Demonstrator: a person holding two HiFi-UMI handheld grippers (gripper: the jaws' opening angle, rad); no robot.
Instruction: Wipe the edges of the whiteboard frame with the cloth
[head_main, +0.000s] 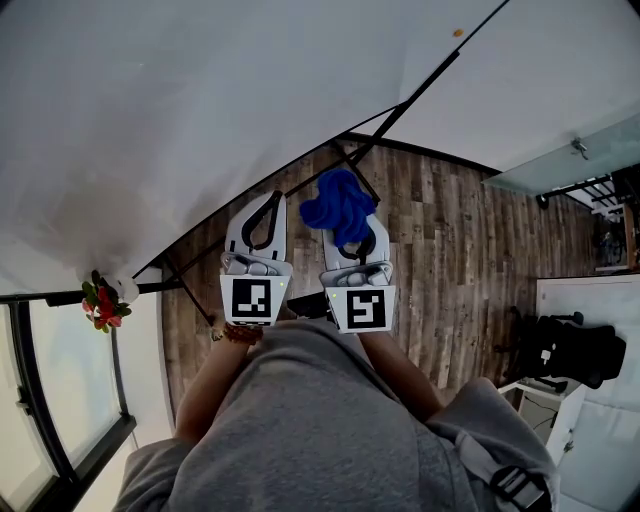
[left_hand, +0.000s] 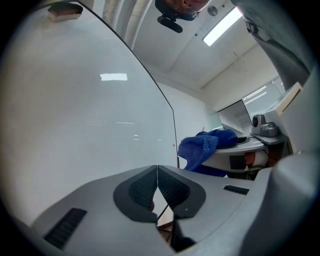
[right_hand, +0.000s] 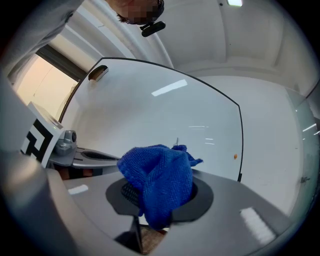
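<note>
blue cloth (right_hand: 160, 182) pinched in the right gripper (right_hand: 157, 200), near the whiteboard frame (head_main: 430, 78) at 1 o'clock; left gripper (left_hand: 157, 185) fingers pressed together, empty; wiping seemingly not begun, next press cloth onto frame edge.

Cloth (head_main: 338, 205) in R tongs (head_main: 355, 245), whiteboard (head_main: 200, 100) ahead.

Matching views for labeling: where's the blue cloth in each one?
Head view: blue cloth at centre.
Left gripper view: blue cloth right of centre.
Right gripper view: blue cloth lower centre, clamped between the jaws.
Shared landmark: whiteboard's black frame.
</note>
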